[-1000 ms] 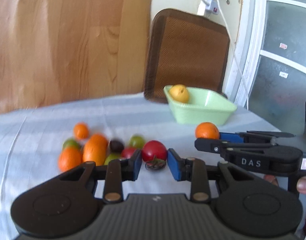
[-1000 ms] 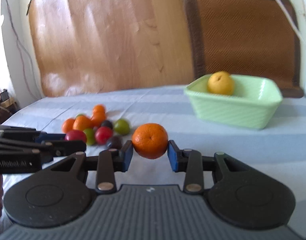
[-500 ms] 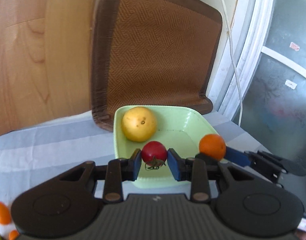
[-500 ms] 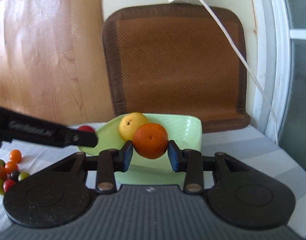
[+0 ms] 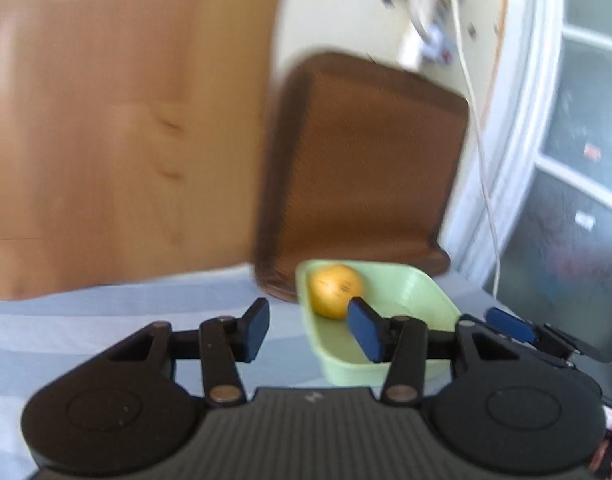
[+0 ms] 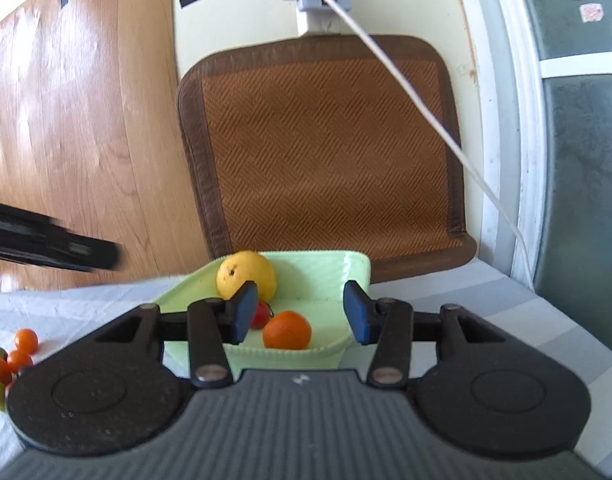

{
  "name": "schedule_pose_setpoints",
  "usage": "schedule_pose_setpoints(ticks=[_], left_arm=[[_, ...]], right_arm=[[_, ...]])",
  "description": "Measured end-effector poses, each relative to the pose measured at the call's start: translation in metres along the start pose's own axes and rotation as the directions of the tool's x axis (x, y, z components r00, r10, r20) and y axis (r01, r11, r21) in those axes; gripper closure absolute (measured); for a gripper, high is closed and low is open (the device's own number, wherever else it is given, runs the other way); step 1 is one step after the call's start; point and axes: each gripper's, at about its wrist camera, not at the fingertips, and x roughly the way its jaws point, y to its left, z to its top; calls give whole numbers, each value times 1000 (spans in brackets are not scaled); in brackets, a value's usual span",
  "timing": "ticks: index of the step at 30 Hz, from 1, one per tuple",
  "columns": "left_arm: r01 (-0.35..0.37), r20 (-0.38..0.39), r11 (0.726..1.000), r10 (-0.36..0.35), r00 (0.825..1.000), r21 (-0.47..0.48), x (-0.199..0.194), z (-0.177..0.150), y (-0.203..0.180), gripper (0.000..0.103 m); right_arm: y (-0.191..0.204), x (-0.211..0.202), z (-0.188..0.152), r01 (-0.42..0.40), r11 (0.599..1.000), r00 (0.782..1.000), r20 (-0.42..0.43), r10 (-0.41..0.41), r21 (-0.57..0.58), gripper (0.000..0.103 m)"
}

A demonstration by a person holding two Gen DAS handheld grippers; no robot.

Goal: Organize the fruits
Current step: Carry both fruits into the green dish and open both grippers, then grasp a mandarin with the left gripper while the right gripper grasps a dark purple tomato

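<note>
Now right tool [image 6: 297, 312] opening, empty, above green bowl's [image 6: 357, 268] rim, left tool [image 5: 310, 330] opening, empty.

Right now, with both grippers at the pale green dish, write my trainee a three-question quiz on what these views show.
1. How many fruits lie in the pale green plastic dish?
2. True or false: the round orange mandarin is pinched between the right gripper fingers.
3. Which fruit sits partly hidden behind a blue finger pad: (a) small red tomato, (b) big yellow round fruit, (c) both?

Key: 1. Three. 2. False; it rests in the dish, and the fingers are opening. 3. (c).
</note>
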Motion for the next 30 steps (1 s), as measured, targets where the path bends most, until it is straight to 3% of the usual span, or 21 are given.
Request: schedule_pose_setpoints(ticks=[3, 6, 9, 11, 19, 23, 28, 30], left_arm=[[-94, 47, 995, 96, 994, -38, -49, -14, 37, 58], [-200, 31, 978, 202, 979, -56, -82, -40, 69, 58], [-233, -23, 968, 232, 973, -89, -95, -64, 92, 58], [-252, -56, 963, 248, 967, -98, -98, -80, 101, 58], [-197, -102, 973, 185, 977, -120, -84, -104, 119, 61], [-148, -119, 982, 134, 984, -119, -76, -109, 121, 61], [-128, -143, 984, 110, 984, -126, -64, -116, 119, 60], [-124, -137, 984, 106, 985, -125, -62, -117, 120, 66]], right_arm=[[-1, -7, 0, -36, 999, 999, 28, 36, 29, 53], [3, -8, -1, -93, 994, 996, -2, 93, 57, 53], [16, -10, -3, -185, 979, 979, -68, 192, 89, 53], [35, -19, -6, -237, 970, 966, -92, 241, 47, 53], [120, -36, -40, -442, 889, 877, -267, 399, -122, 54], [145, -34, -51, -449, 861, 874, -318, 367, -238, 53], [155, -15, -58, -439, 863, 858, -402, 320, -250, 54], [153, -13, -59, -449, 865, 849, -407, 336, -222, 55]])
